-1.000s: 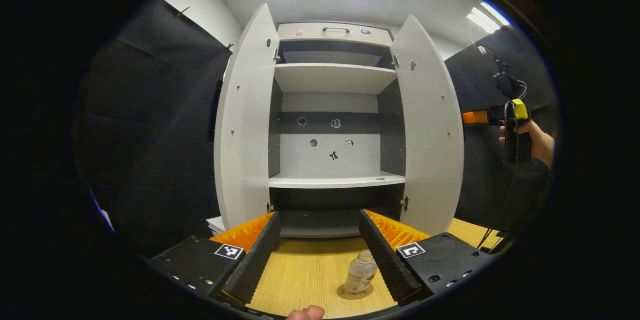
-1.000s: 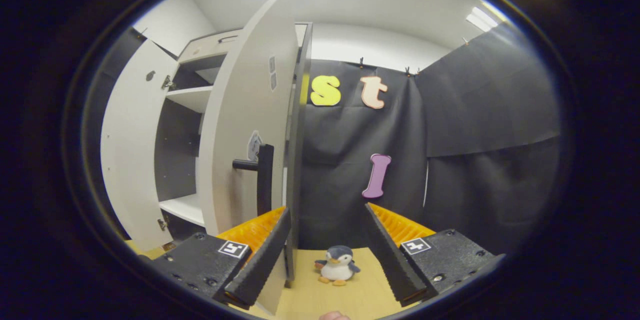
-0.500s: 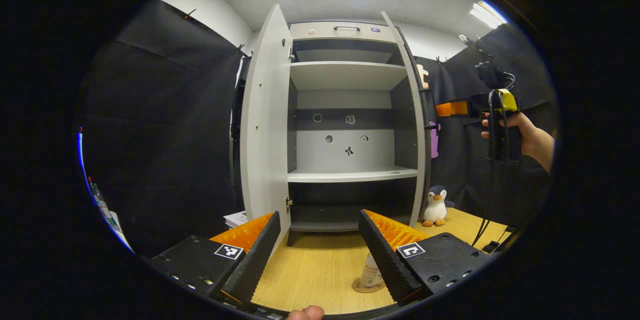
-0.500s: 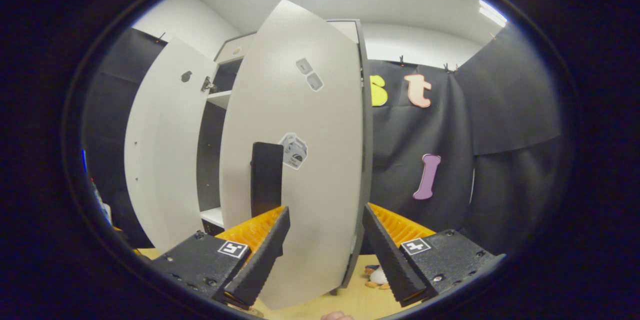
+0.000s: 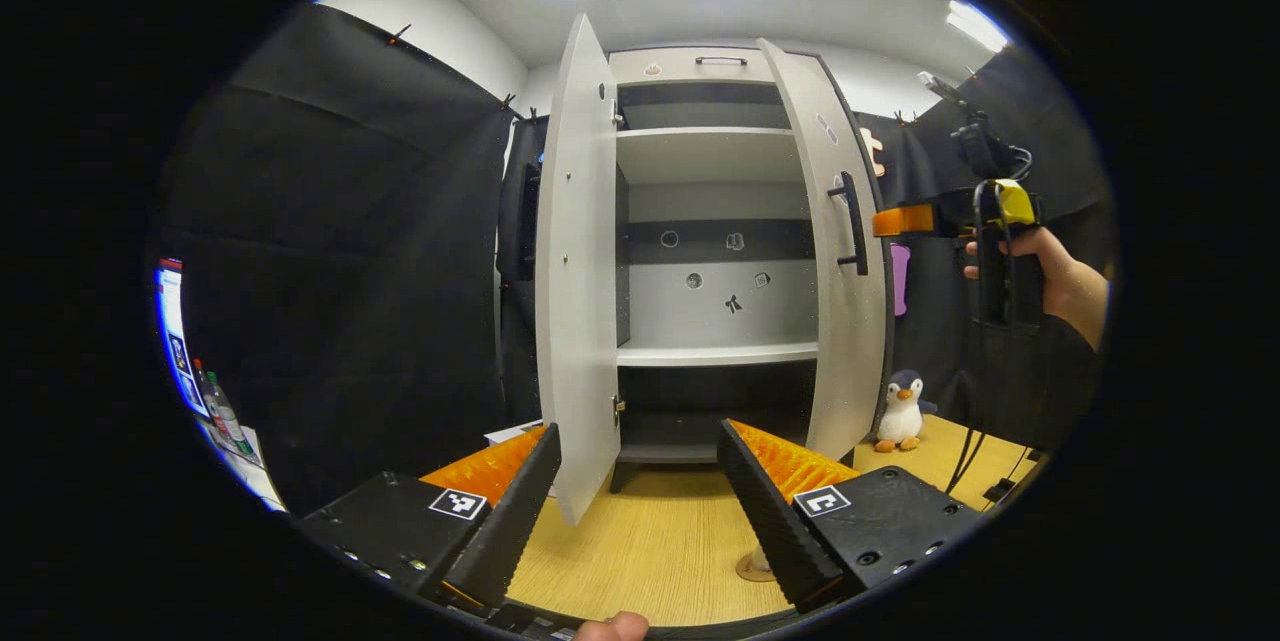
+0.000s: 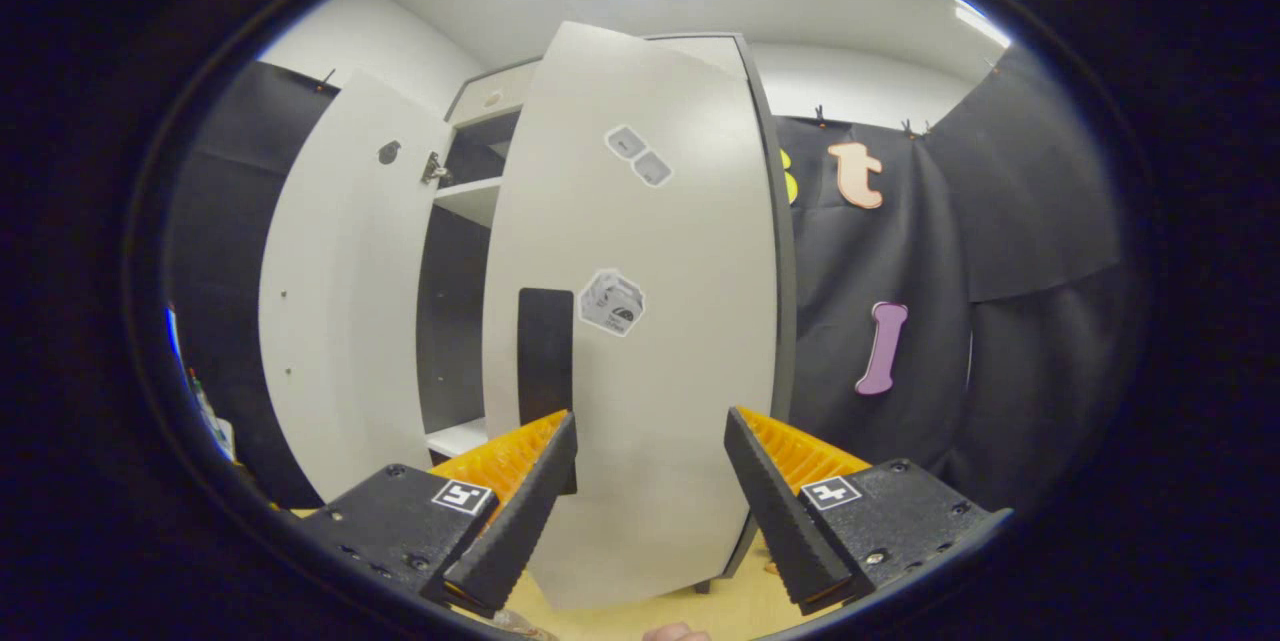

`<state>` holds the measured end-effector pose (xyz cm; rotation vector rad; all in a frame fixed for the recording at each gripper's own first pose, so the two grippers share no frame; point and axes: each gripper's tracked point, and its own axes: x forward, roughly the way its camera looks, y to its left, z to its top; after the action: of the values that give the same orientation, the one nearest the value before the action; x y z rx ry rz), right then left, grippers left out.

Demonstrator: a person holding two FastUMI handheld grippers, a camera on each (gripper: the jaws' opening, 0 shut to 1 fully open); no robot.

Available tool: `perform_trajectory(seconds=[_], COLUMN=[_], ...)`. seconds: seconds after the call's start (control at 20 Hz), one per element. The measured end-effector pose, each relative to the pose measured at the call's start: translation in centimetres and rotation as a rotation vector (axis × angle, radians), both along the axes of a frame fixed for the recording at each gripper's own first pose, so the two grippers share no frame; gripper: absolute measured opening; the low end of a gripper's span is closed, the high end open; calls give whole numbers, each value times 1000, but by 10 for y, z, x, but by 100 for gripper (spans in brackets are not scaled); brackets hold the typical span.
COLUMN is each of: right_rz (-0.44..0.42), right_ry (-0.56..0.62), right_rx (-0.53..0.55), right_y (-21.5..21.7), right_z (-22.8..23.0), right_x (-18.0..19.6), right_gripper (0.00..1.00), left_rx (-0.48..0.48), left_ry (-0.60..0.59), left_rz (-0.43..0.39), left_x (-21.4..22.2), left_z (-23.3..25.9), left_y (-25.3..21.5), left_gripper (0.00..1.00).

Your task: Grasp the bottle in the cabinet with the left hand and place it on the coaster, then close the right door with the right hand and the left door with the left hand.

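The white cabinet stands at the back of the wooden table. Its left door hangs wide open. The right door is swung partway shut, with the right gripper just behind its outer face, near the black handle. A sliver of the coaster peeks out beside my left gripper's right finger, which hides most of the bottle. That gripper is open and holds nothing. In the right gripper view, the right gripper is open, close against the right door, next to the handle.
A toy penguin sits on the table right of the cabinet, near some cables. A person's hand holds the right gripper. Papers lie left of the cabinet base, and small bottles stand at the far left.
The right door has swung from wide open to partway shut as the right gripper pushed it. The left gripper view has shifted left, and the bottle has slipped behind the right finger.
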<state>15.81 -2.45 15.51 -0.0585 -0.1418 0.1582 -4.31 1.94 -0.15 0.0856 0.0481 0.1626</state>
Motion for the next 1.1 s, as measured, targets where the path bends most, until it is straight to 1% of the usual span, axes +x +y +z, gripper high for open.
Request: perform_trajectory(seconds=[0.1,0.25,0.4,0.5,0.6,0.85,0.95,1.0,1.1], right_rz=[-9,-52,-103,-132,-145,-181,-168,-158,-158], right_ry=[-17,-12,-3,11,27,91,131,144,152], right_rx=[-16,-44,-51,-25,-11,30,32,32,37], right_y=[-5,-16,-21,-22,-18,-16,-12,-11,-12], right_z=[-5,-28,-58,-80,-101,-151,-169,-176,-182], right_x=[-25,-62,-96,-114,-127,-152,-158,-162,-166], right_gripper=[97,97,97,97,97,98,97,94,94], left_rx=[-13,-44,-32,-28,-25,-20,-25,-26,-24], left_ry=[0,-11,-24,-29,-26,-14,-9,-7,-1], left_rz=[-10,-39,-67,-90,-117,-142,-152,-156,-160], left_x=[2,14,22,24,26,32,32,32,34], left_z=[1,5,11,13,14,13,11,10,8], left_y=[-3,-10,-17,-23,-31,-45,-48,-49,-51], left_gripper=[95,96,95,96,95,95,96,95,95])
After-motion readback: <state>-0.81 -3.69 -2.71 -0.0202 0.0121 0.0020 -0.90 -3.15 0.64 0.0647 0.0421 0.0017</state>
